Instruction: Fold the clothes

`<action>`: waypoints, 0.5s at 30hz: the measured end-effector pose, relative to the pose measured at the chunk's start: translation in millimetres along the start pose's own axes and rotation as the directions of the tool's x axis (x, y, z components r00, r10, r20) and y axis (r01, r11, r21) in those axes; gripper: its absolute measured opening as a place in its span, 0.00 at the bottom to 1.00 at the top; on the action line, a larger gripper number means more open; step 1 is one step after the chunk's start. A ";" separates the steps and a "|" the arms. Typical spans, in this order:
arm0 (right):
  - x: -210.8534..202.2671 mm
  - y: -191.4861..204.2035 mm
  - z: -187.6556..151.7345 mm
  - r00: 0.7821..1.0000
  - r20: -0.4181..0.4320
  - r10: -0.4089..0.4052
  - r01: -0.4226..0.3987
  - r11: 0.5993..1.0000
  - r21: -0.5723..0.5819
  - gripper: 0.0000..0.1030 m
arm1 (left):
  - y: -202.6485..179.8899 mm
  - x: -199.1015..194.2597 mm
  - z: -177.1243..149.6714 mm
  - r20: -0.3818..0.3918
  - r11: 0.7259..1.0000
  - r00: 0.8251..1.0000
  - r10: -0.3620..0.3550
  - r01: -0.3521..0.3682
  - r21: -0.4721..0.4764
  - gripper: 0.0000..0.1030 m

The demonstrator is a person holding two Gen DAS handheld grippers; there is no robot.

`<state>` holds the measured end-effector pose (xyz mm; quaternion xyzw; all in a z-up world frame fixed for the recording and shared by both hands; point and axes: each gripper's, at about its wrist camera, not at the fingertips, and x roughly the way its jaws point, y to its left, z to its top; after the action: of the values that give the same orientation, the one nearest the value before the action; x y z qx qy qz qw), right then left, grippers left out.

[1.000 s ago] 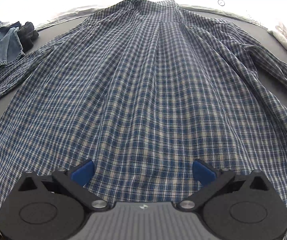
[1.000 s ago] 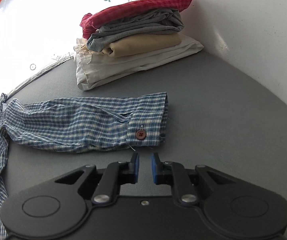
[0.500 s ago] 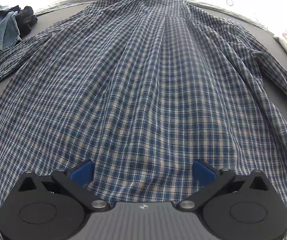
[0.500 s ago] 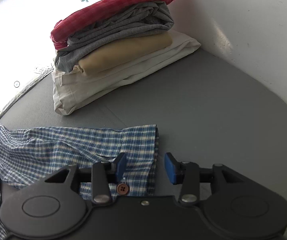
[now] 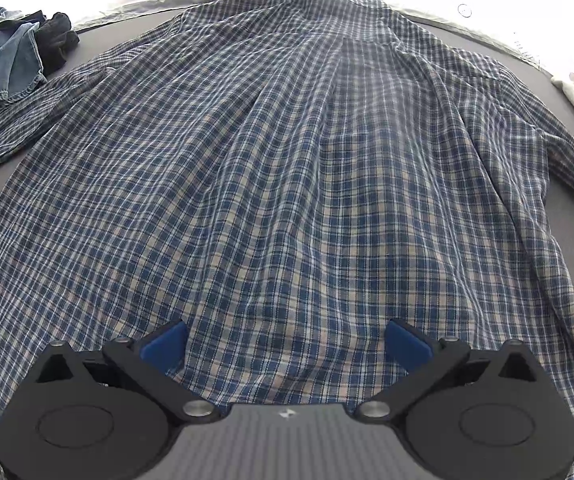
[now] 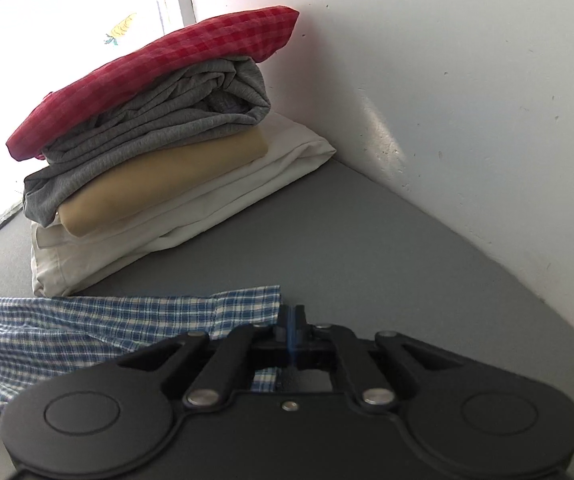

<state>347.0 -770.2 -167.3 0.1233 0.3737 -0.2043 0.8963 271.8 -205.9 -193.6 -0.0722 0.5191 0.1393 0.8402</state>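
The blue-and-white plaid cotton shirt [image 5: 287, 184] lies flat lengthwise, collar far; left gripper [image 5: 286, 340] gapes wide, right gripper [image 6: 293, 320] pinches its cuff [image 6: 247, 306].

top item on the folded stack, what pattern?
Red checked cloth, a gingham-like check; clearest in the right wrist view.

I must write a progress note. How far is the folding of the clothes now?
Done: four folded garments sit stacked by the wall. In hand: the plaid shirt lies spread out flat, unfolded; the right gripper is shut at the edge of its sleeve cuff, while the left gripper hovers open over the hem. Left: the shirt's folds, then the crumpled denim pile.
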 end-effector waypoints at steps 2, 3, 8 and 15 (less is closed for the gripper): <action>4.9 1.9 -1.8 0.999 -0.029 -0.033 0.032 0.999 -0.021 0.01 | -0.4 -0.8 -1.2 0.010 1.000 1.000 -0.001 0.001 0.002 1.00; 2.7 1.7 -3.1 0.999 -0.036 -0.024 0.025 1.000 0.001 0.02 | 0.0 -1.3 -1.7 0.014 1.000 1.000 -0.001 0.001 0.003 1.00; -25.1 26.5 -22.6 0.996 -0.033 0.079 -0.080 0.997 -0.019 0.15 | 2.6 -2.1 -3.4 0.030 1.000 1.000 -0.004 0.004 0.002 1.00; -73.2 89.1 -68.3 0.960 -0.055 0.274 -0.279 0.947 -0.160 0.32 | 20.4 -11.9 -16.8 0.005 1.000 1.000 -0.017 0.017 0.007 1.00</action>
<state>298.8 -645.6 -155.6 0.1024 0.3830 -0.0427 0.9171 246.1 -192.9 -190.0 -0.0732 0.5167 0.1303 0.8430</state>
